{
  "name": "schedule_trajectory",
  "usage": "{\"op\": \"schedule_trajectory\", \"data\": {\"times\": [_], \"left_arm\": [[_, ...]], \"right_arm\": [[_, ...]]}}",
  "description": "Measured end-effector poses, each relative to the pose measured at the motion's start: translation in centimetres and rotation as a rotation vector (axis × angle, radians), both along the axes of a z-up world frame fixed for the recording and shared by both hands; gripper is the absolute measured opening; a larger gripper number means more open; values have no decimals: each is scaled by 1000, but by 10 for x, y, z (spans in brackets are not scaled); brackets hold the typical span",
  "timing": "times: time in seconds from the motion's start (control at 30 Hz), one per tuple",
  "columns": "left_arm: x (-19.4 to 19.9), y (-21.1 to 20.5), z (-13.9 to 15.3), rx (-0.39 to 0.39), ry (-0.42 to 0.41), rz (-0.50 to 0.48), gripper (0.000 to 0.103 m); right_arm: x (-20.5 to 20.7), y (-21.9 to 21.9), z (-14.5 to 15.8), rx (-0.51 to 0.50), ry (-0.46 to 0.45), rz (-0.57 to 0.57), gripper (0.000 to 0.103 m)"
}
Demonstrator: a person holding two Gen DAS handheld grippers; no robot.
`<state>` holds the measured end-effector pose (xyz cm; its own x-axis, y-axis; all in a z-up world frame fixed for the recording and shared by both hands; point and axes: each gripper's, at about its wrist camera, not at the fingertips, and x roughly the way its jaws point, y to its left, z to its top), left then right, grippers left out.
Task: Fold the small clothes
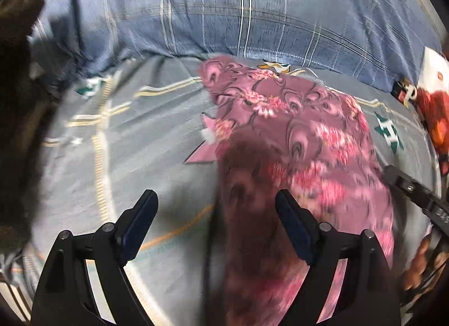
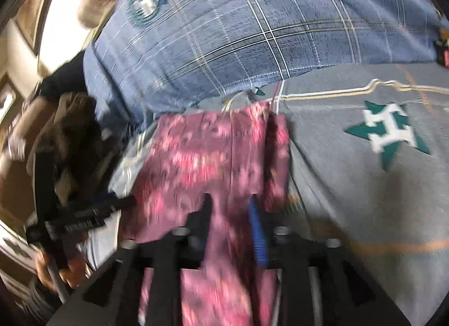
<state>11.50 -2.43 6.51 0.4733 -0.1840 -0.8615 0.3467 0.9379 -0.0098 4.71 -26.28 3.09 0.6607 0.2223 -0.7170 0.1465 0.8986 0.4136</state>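
Pink floral garment [image 1: 294,135] is laid on the bed sheet [image 1: 140,135], below the plaid pillow [image 1: 224,11]. Left hand-held gripper [image 1: 216,205] is spread, empty. Right hand-held gripper [image 2: 233,205] is part-spread, cloth between, grip unclear. Fabric judged light, limp, slippery; best taken at corners.

Soft matt pink floral cloth garment [image 1: 294,135], matt woven grey bedsheet [image 1: 146,157], checked blue pillow [image 1: 224,17], possibly cotton

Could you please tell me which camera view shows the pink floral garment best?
The left wrist view: the pink floral garment spreads across the bedsheet with its outline visible. The right wrist view shows it blurred, partly hidden by the right gripper.
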Motion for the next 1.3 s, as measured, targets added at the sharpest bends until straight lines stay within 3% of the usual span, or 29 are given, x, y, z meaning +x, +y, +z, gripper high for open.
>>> {"op": "schedule_trajectory", "data": {"times": [0.17, 0.27, 0.3, 0.4, 0.47, 0.57, 0.63, 0.67, 0.7, 0.73, 0.8, 0.97, 1.13, 1.23, 1.3], "left_arm": [[-29, 16, -20, -28, 39, -6, 87], [-42, 12, -31, -22, 64, 0, 87], [-46, 11, -30, -13, 59, 5, 87], [-49, 7, -26, 2, 37, 1, 87], [-55, 8, -26, -8, 44, 4, 87], [-57, 8, -28, 0, 44, 15, 87], [-61, 7, -29, -4, 44, 15, 87], [-62, 8, -30, -6, 47, 15, 87], [-63, 7, -30, -8, 52, 15, 87], [-63, 7, -29, -11, 55, 17, 87], [-63, 7, -29, -14, 61, 20, 87], [-71, 11, -20, 3, 33, 5, 87], [-70, 21, -47, -10, 115, 25, 90], [-68, 31, -43, -72, 149, 27, 90], [-66, 35, -34, -89, 135, 25, 89]], "right_arm": [[-40, 11, -18, -20, 57, 19, 40], [-47, 17, -19, -65, 32, 33, 19], [-50, 17, -11, -82, 9, 43, 0], [-49, 6, 12, -90, -46, 28, 1], [-42, -2, 9, -87, -3, 20, 2], [-49, 1, -2, -68, 50, 12, 11], [-61, 7, -10, -43, 56, 7, 27], [-66, 7, -12, -37, 57, 2, 42], [-72, 8, -17, -37, 68, -6, 49], [-74, 11, -23, -52, 87, -7, 49], [-75, 17, -25, -67, 85, 33, 10], [-82, 19, 1, -72, -6, 42, 9], [-78, 12, -34, -71, 121, 32, 12], [-77, 8, -21, -57, 112, 14, 20], [-73, -1, -4, -50, 49, -23, 22]]}}
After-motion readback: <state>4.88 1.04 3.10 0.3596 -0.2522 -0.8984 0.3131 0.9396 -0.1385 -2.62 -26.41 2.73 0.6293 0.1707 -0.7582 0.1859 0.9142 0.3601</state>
